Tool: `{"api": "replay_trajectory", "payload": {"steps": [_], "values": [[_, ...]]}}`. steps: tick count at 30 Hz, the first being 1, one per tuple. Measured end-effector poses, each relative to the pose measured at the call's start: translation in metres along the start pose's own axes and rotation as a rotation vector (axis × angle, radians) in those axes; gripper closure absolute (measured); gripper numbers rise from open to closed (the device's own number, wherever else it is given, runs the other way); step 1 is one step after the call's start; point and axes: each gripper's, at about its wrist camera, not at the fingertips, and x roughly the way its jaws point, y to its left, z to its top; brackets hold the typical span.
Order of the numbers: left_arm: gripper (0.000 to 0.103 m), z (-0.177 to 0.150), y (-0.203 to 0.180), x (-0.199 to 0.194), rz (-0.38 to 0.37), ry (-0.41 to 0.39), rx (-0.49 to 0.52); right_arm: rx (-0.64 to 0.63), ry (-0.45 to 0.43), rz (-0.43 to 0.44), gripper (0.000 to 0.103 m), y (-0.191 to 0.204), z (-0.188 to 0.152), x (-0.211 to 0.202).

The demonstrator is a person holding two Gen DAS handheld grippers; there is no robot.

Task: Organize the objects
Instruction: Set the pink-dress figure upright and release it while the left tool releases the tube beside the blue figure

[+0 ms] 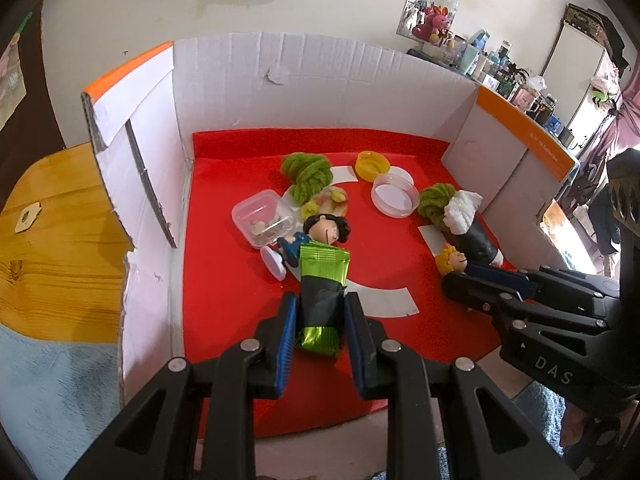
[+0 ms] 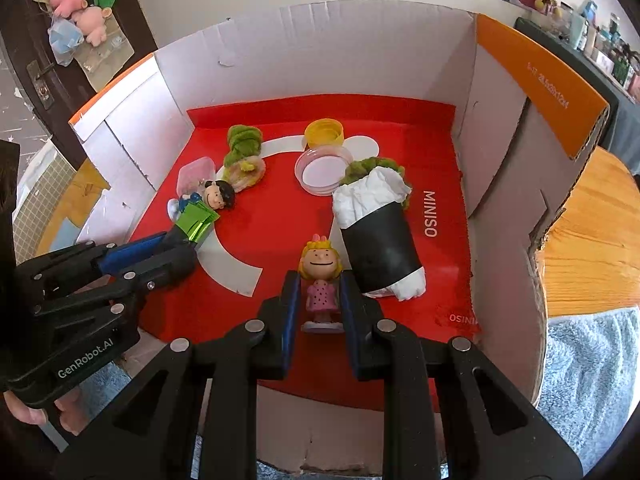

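Observation:
My left gripper (image 1: 320, 304) is shut on a green and black foil packet (image 1: 322, 292) low over the red mat (image 1: 232, 280). The packet's far end lies against a dark-haired figurine (image 1: 324, 232). My right gripper (image 2: 318, 284) is shut on a blonde figurine in a pink dress (image 2: 320, 280), which stands on the mat. The right gripper also shows in the left wrist view (image 1: 480, 284), and the left gripper shows in the right wrist view (image 2: 160, 248). A black and white paper roll (image 2: 376, 236) lies just right of the blonde figurine.
Everything sits inside an open cardboard box (image 1: 280, 92) with white walls and orange edges. On the mat are two green fuzzy bundles (image 1: 306, 174), a yellow cap (image 1: 372, 164), a clear round lid (image 1: 394, 194) and a clear square tub (image 1: 260, 218). A wooden table (image 1: 52, 248) lies outside.

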Motion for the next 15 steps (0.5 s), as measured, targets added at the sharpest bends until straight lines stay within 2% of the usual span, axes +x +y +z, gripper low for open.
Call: {"api": "replay_trajectory", "payload": {"steps": [12,13,15], "values": [[0.078,-0.0014,-0.0005,-0.0011,-0.001,-0.002,-0.001,0.001,-0.001,-0.001,0.084,0.0032,0.0000,0.0009],[0.077,-0.0014,-0.0004,-0.0011,-0.001,-0.001,-0.002,0.001,-0.001,0.000,0.084,0.0037,0.0005,0.0008],[0.068,-0.0016,0.0001,-0.0034,0.002,-0.003,-0.004,0.001,-0.001,0.000,0.083,0.0042,0.0005,0.0002]]}}
